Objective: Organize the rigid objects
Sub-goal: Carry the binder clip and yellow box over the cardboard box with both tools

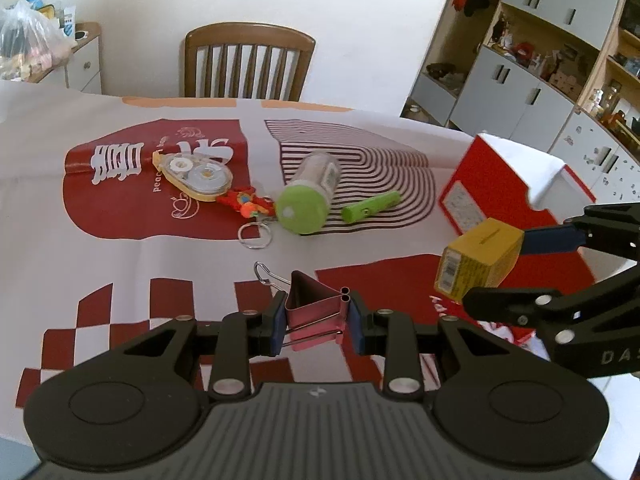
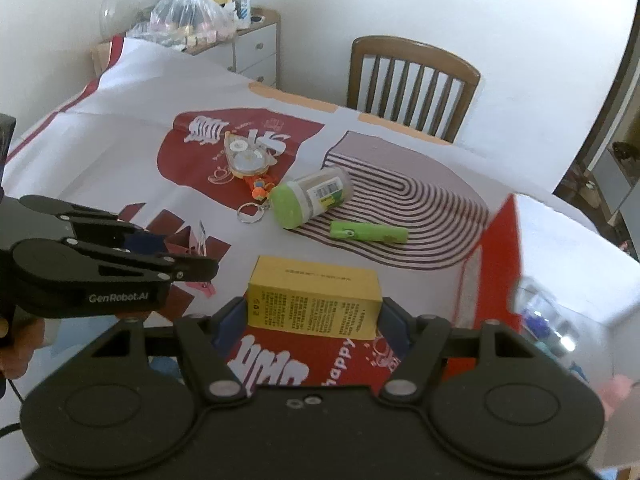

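A pink binder clip [image 1: 316, 310] is pinched in the narrowly closed left gripper [image 1: 318, 320] above the table [image 1: 48, 120]. A yellow box [image 2: 314, 302] sits clamped between the wider-set pads of the right gripper [image 2: 312, 316], beside a red box [image 2: 496, 256]. A green-capped jar [image 1: 310, 192] lies farther back.

"GenRobot.AI" on left gripper [image 2: 192, 256]

We see soft, even daylight with faint shadows. Fisheye bending curves the tabletop [image 1: 360, 248] edges and darkens the corners. In the right wrist view the red box [image 2: 500, 248] is smeared by blur.
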A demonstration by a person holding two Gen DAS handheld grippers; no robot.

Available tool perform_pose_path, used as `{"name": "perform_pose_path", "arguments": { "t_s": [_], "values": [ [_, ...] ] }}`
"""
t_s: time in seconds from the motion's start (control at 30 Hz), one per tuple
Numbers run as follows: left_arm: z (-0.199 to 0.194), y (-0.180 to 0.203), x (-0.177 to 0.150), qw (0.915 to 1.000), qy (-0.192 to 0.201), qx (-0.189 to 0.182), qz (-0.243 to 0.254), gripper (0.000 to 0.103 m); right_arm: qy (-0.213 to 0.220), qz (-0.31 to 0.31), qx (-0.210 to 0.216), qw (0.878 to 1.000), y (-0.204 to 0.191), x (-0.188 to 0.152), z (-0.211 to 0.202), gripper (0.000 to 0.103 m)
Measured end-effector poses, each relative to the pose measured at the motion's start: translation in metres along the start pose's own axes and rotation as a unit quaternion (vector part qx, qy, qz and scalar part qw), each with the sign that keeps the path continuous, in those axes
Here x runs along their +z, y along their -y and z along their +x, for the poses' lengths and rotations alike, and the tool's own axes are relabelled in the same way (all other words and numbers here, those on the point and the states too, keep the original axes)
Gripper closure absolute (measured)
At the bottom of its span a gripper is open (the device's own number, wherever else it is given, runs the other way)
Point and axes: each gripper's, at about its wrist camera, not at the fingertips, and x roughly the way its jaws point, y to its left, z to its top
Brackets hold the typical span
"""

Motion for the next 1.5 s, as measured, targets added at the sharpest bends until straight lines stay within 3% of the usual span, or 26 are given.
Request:
{"name": "perform_pose_path", "arguments": {
  "t_s": [0.4, 0.73, 1.07, 1.5],
  "values": [
    [-0.048, 0.038, 0.002, 0.9999, 0.012, -0.005, -0.003, 0.073, 0.03, 0.026, 0.013, 0.999, 0.024, -0.016, -0.066, 0.033],
    [-0.075, 0.102, 0.013, 0.9992, 0.03, -0.021, 0.015, 0.073, 0.065, 0.053, 0.02, 0.996, 0.075, -0.036, -0.107, 0.033],
    [-0.057, 0.177, 0.023, 0.9982, 0.027, -0.037, 0.038, 0.073, 0.069, 0.074, 0.002, 0.995, 0.148, -0.068, -0.132, 0.033],
    [0.007, 0.265, 0.04, 0.9966, -0.014, -0.043, 0.068, 0.073, 0.059, 0.092, -0.016, 0.994, 0.233, -0.092, -0.127, 0.033]
  ]
}}
